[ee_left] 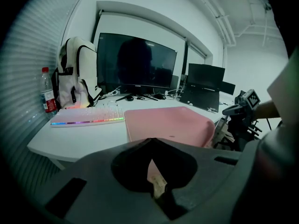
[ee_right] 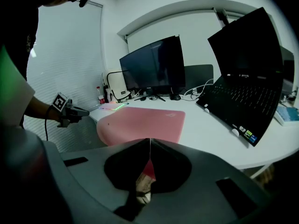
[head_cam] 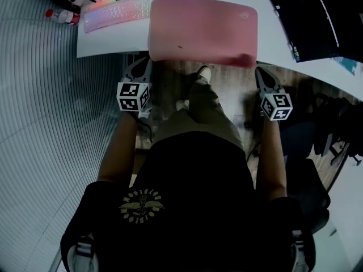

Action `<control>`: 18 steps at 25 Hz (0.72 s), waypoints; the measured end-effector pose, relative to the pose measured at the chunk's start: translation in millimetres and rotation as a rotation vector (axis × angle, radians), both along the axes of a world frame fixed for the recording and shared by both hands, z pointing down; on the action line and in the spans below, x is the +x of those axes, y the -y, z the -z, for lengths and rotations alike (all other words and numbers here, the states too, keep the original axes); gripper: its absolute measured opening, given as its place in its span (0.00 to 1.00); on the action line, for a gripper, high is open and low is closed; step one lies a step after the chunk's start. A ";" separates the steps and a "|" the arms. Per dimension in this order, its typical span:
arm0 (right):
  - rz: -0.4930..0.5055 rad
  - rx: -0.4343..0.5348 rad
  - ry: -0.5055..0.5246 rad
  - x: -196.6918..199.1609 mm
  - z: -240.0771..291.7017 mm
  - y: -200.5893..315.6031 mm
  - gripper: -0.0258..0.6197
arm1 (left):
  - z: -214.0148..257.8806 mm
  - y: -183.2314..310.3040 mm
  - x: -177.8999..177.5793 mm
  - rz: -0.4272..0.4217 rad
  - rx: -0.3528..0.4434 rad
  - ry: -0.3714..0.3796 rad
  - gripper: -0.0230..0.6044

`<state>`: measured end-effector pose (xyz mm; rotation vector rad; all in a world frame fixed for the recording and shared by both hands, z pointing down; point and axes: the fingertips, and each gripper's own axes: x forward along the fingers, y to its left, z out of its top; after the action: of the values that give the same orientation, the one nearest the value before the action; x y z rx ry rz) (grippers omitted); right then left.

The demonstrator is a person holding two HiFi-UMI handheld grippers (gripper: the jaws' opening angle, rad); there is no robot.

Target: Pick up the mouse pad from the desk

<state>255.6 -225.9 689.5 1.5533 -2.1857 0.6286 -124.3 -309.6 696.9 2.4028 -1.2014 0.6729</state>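
Left hand-held gripper (head_cam: 146,62) appears at centre left of the head view, its jaws pressed together and holding nothing; the left gripper view shows the two jaws meeting in a closed point (ee_left: 150,140). Right hand-held gripper (head_cam: 261,71), at centre right of the head view, is likewise closed and empty, as its own view confirms (ee_right: 149,140). Both point up the frame toward the front edge of the white bench (head_cam: 102,41). The pink mouse pad (head_cam: 201,30) lies flat at upper centre of the head view, and its near edge droops over the bench's front edge. The left tool's tips sit just beside the pad's lower left corner and the right tool's tips near its lower right corner; contact cannot be judged. In each gripper view the pad (ee_left: 168,125) (ee_right: 140,122) lies beyond the closed tips. A backlit keyboard (head_cam: 116,13) sits at the pad's left, with a bottle (head_cam: 62,17) further left. An open laptop (head_cam: 306,18) occupies the upper right. A dark monitor (ee_left: 135,62) and a white backpack (ee_left: 77,73) stand at the bench's rear.
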 end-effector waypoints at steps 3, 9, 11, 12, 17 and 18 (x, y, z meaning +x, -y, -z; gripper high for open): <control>-0.015 -0.033 0.029 3.7 -17.0 2.6 0.08 | -19.0 4.6 -2.5 0.017 -0.041 0.011 0.05; -0.017 -0.094 0.075 7.1 -42.8 7.3 0.17 | -55.1 7.8 -3.1 0.033 -0.142 0.001 0.11; -0.009 -0.115 0.093 7.2 -50.7 8.8 0.21 | -63.6 8.4 -7.2 0.049 -0.161 -0.010 0.17; -0.009 -0.127 0.101 8.4 -54.2 8.9 0.23 | -67.9 8.1 -8.9 0.056 -0.174 -0.016 0.19; -0.009 -0.180 0.121 19.2 -72.6 13.8 0.32 | -92.5 7.8 -8.7 0.049 -0.257 -0.005 0.31; -0.007 -0.194 0.125 20.0 -77.0 14.9 0.34 | -96.8 7.6 -8.6 0.048 -0.273 -0.007 0.34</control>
<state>275.6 -240.7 766.5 1.4576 -2.1351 0.9330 -132.9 -317.2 793.7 2.1432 -1.0838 0.7589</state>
